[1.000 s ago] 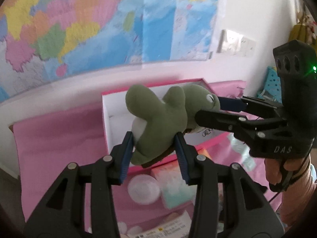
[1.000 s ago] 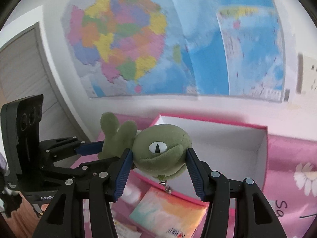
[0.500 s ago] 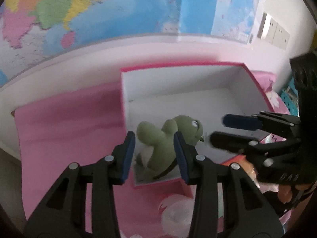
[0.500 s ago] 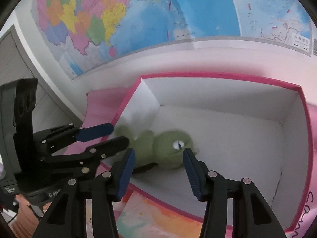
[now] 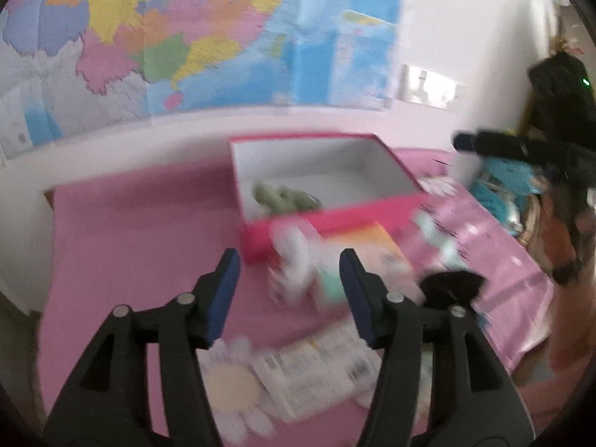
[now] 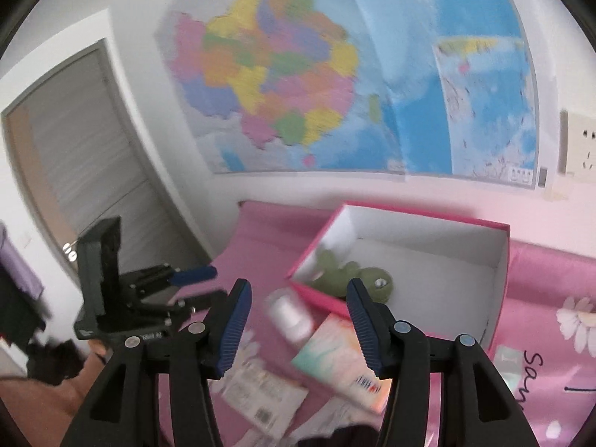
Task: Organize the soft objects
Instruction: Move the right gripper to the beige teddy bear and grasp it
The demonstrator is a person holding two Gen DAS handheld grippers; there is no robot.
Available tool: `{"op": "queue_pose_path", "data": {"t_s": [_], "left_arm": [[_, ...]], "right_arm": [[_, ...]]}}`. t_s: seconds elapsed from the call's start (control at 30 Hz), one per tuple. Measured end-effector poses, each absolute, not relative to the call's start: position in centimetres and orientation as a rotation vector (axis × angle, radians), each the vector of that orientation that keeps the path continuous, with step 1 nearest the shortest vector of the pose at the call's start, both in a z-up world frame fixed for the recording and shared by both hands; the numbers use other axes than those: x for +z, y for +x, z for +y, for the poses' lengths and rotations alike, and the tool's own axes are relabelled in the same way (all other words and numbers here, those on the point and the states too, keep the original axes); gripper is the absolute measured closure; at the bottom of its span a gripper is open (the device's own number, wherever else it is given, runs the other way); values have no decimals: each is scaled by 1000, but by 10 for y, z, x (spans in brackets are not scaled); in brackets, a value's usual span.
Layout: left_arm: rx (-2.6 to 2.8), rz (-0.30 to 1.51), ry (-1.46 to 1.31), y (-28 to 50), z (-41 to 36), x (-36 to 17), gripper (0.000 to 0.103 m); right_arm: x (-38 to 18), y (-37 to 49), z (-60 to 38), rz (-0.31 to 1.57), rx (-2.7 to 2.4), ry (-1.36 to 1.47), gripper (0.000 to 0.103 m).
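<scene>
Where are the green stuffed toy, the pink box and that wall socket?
green stuffed toy [image 6: 367, 279], right wrist view, on its head beside the eye
pink box [image 6: 499, 260], right wrist view, on its right inner wall
wall socket [image 6: 581, 145], right wrist view, on its white faceplate

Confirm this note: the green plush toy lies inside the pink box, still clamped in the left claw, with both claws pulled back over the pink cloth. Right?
Not quite. The green plush toy does lie inside the pink box, but the left claw holds nothing: its jaws have just been opening and stand empty, as the left wrist view shows. The right claw is empty too.
</scene>
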State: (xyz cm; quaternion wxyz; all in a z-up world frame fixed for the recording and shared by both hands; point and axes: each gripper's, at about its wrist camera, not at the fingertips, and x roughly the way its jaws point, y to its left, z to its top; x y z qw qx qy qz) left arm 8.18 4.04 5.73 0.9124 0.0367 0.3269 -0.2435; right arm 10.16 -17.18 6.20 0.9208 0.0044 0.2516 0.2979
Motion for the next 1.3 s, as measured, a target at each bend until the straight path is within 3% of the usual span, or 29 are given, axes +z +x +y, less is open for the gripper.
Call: {"op": "queue_pose_path", "data": {"t_s": [0.23,0.43,0.7,0.97,1.07,1.3], "left_arm": [[-722,870,-9,11,42,-10,45],[-671,1030,109,-23,31,-66,45],[-638,1002,63,-29,33,-75,45],[-610,1015,22,-24,35,-80,45],[-607,1020,11,-23,35,-80,45],[-637,991,-106,-18,46,-68,45]], "right_arm": [[37,29,-175,561,643,-49,47],[-30,-12,-165,761,660,-145,47],[-127,-33,-128,1045,818,-115,47],[-168,-34,-115,1085,838,-33,71],[-168,-37,-110,1054,814,-65,87],[-123,-38,-112,868,740,-145,94]]}}
